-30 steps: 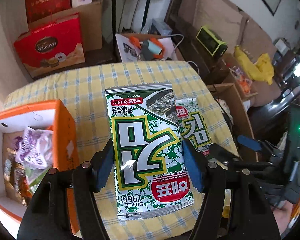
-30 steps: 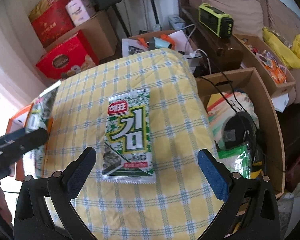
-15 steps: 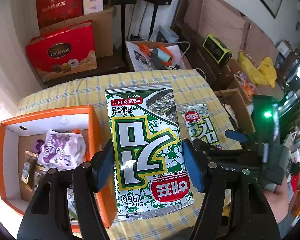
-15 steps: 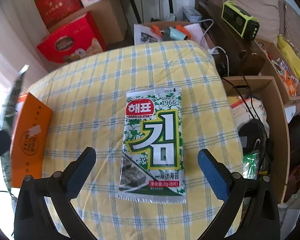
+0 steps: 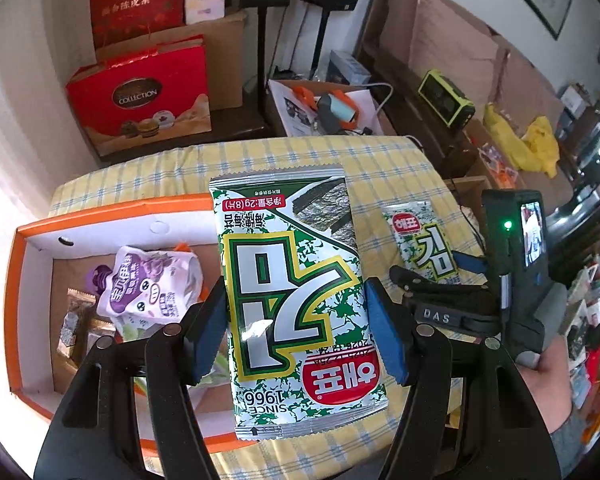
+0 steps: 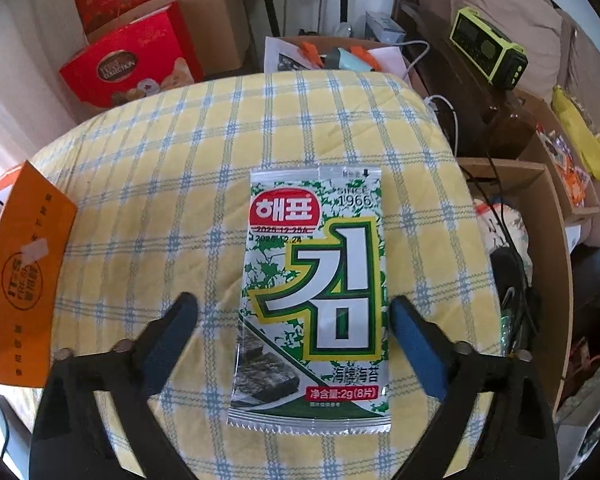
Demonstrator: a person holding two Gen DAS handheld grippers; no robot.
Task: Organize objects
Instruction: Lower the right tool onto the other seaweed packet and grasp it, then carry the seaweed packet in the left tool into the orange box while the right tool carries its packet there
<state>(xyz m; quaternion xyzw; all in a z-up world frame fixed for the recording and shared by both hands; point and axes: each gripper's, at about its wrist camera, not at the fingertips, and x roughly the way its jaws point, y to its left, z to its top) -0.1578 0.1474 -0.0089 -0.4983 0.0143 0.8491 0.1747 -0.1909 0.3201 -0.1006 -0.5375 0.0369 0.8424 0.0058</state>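
Observation:
My left gripper (image 5: pixel 296 332) is shut on a green and white seaweed packet (image 5: pixel 292 272), its blue pads pressing both long edges. It hangs above the right wall of an orange box (image 5: pixel 100 216). A second, matching seaweed packet (image 6: pixel 316 280) lies flat on the yellow checked tablecloth (image 6: pixel 160 160). My right gripper (image 6: pixel 292 308) is low over it, pointing steeply down. Its jaws straddle the packet's lower half and are closing. The right pad is near the packet's edge, while the left pad stands well clear. That packet (image 5: pixel 424 248) also shows in the left wrist view.
The orange box holds a purple pouch (image 5: pixel 148 292) and several small snack packs. Its outer wall (image 6: pixel 24 280) stands at the table's left. Past the table's right edge is an open cardboard box (image 6: pixel 540 240) with cables. Red gift boxes (image 6: pixel 128 64) stand behind.
The left gripper carried its packet leftward, bringing the orange box's inside fully into view. The right gripper dropped closer over the lying packet, and its jaws narrowed.

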